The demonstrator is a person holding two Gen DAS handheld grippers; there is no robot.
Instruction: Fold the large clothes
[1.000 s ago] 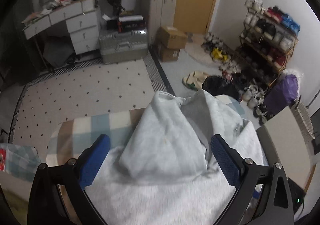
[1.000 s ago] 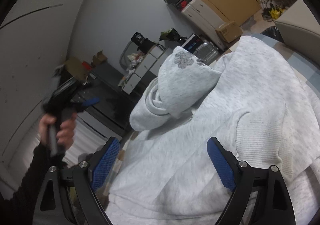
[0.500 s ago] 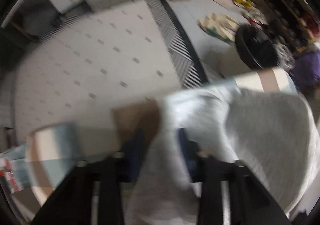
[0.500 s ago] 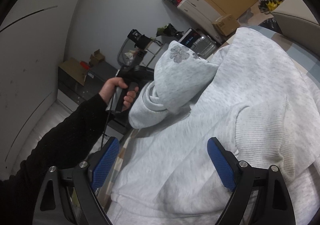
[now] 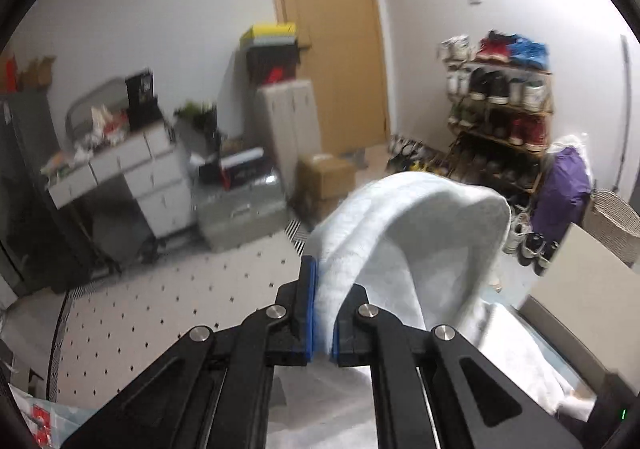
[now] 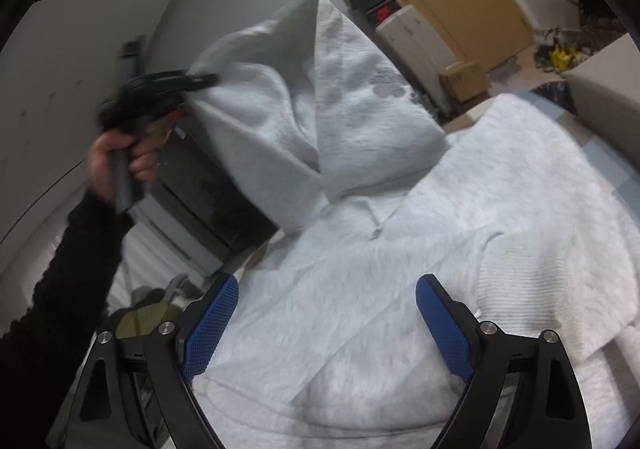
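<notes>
A light grey hoodie (image 6: 460, 209) lies spread on a checked surface. My left gripper (image 5: 325, 313) is shut on the edge of its hood (image 5: 408, 217) and holds it lifted in the air. In the right wrist view the left gripper (image 6: 196, 81) pinches the raised hood (image 6: 320, 97), which carries a grey flower print (image 6: 390, 83). My right gripper (image 6: 326, 325) is open and empty, hovering low over the hoodie's body, blue pads either side of the fabric.
The checked blue and beige cover (image 6: 624, 165) shows at the right. A white dresser (image 5: 132, 169), a grey case (image 5: 240, 209), cardboard boxes (image 5: 326, 177), a shoe rack (image 5: 500, 109) and a purple bag (image 5: 562, 189) stand around the dotted rug (image 5: 160, 309).
My left gripper closed on the hood's edge and lifted it up high. The right gripper stayed open over the hoodie's body.
</notes>
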